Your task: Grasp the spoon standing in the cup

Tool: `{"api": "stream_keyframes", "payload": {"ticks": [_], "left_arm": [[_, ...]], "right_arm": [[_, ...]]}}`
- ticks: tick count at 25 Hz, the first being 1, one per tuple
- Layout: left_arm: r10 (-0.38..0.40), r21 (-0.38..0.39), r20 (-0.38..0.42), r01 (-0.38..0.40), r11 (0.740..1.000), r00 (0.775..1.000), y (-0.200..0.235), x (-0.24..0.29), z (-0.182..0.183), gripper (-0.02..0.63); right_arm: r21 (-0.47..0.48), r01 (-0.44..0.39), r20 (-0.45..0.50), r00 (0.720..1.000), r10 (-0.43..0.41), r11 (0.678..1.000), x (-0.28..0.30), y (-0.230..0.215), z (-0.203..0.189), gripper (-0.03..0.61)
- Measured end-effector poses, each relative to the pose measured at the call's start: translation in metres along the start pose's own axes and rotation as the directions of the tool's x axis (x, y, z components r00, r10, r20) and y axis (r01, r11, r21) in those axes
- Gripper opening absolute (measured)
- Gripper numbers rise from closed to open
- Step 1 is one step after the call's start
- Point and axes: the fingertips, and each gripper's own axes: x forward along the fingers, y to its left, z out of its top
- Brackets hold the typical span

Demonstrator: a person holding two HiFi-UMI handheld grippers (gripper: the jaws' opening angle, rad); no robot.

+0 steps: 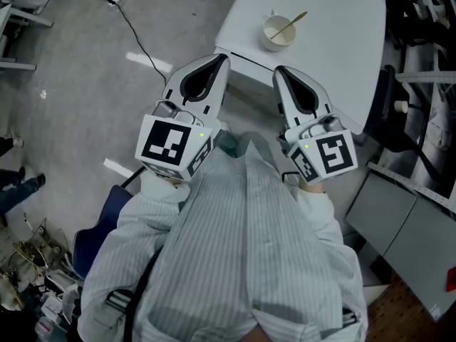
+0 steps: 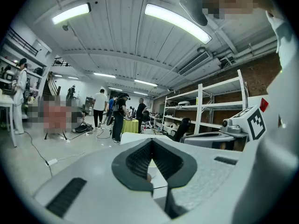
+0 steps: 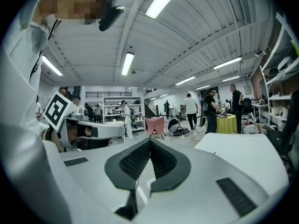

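A white cup (image 1: 278, 33) stands on the white table (image 1: 335, 41) ahead of me, near its front left corner. A gold spoon (image 1: 288, 25) leans in it, handle up and to the right. My left gripper (image 1: 221, 58) and right gripper (image 1: 279, 70) are held close to my chest, side by side, short of the table's near edge. Both point toward the table, with jaws closed together and nothing between them. In the left gripper view the left gripper (image 2: 151, 142) has its pads meeting at the tip. The right gripper (image 3: 150, 142) looks the same in the right gripper view.
A black cable (image 1: 135, 30) runs across the grey floor on the left. A blue chair (image 1: 96, 234) sits behind my left side and a black chair (image 1: 385, 112) stands right of the table. Shelving (image 2: 210, 101) and several people stand far off.
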Motion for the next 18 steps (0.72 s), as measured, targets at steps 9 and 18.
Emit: {"api": "stream_keyframes", "payload": {"ticks": [9, 18], "left_arm": [[-0.013, -0.027, -0.008, 0.013, 1.000, 1.000, 0.030, 0.030, -0.006, 0.007], [-0.003, -0.020, -0.012, 0.003, 1.000, 1.000, 0.055, 0.095, 0.005, 0.007]], "right_arm": [[0.002, 0.041, -0.037, 0.998, -0.041, 0.999, 0.029, -0.031, -0.008, 0.009], [0.008, 0.033, -0.048, 0.998, -0.032, 0.999, 0.073, -0.088, -0.004, 0.009]]}}
